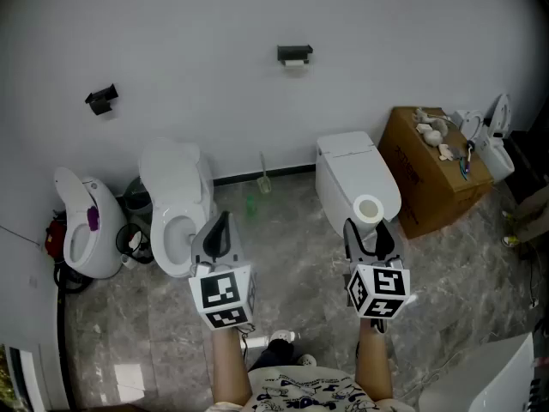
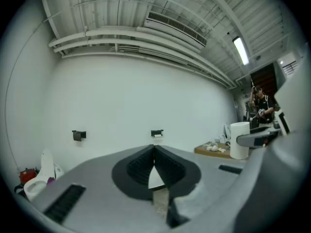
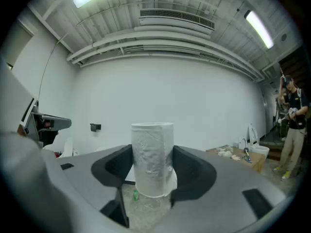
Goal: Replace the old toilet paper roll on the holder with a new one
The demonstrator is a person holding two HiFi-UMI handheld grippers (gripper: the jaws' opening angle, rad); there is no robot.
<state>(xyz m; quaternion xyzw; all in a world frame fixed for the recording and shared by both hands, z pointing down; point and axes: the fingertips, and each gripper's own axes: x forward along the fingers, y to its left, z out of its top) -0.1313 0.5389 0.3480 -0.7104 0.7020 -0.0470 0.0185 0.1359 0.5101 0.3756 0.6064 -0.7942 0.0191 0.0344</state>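
- The white wall fills the far side of the room, above a grey stone-patterned floor.
- Three toilets stand along it: one with a closed lid ahead of the right hand, one with its lid up ahead of the left hand, and a third at the far left.
- A cardboard box sits just right of the closed toilet, with small pale items on top (too small to identify).
- The right tongs are clamped on the new toilet paper roll, which stands upright between the pads, touching both.
- The left tongs are pressed together with nothing between them.
- The black holder is mounted high on the wall, well apart from both tongs, with a sliver of white under it.
- A second black fitting hangs further left on the wall.
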